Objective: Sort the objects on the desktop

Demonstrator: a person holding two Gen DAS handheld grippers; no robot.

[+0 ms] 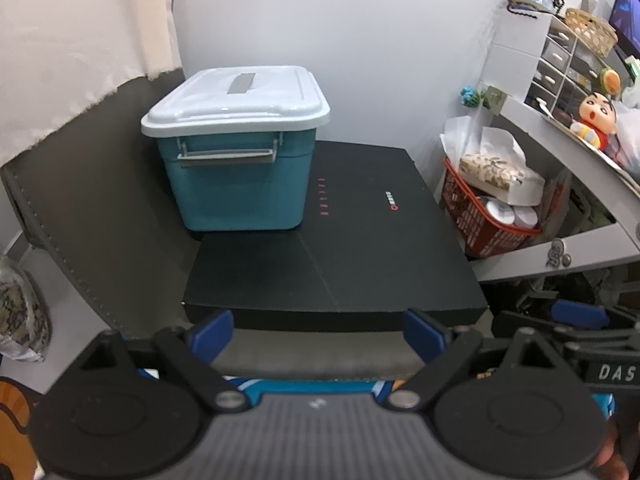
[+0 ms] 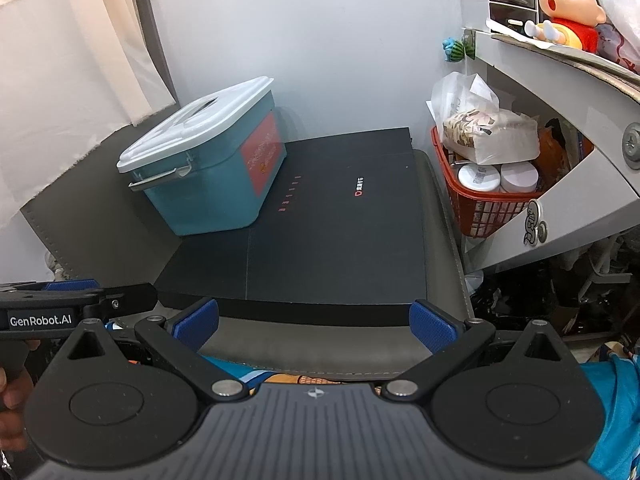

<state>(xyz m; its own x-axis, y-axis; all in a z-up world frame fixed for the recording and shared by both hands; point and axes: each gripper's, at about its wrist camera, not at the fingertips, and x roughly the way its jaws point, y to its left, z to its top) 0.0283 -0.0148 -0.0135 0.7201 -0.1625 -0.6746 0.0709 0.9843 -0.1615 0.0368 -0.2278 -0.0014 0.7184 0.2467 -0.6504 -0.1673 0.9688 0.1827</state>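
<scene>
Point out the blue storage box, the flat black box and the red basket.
blue storage box [image 1: 236, 192]: left wrist view, front wall.
flat black box [image 1: 360, 256]: left wrist view, top face.
red basket [image 2: 486, 210]: right wrist view, front mesh wall.

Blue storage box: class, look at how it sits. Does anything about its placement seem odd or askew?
Yes. The blue storage box sits half on the flat black box and half off its left edge, and in the right wrist view it is turned at an angle to it. Its lid looks closed. Nothing appears spilled.
</scene>
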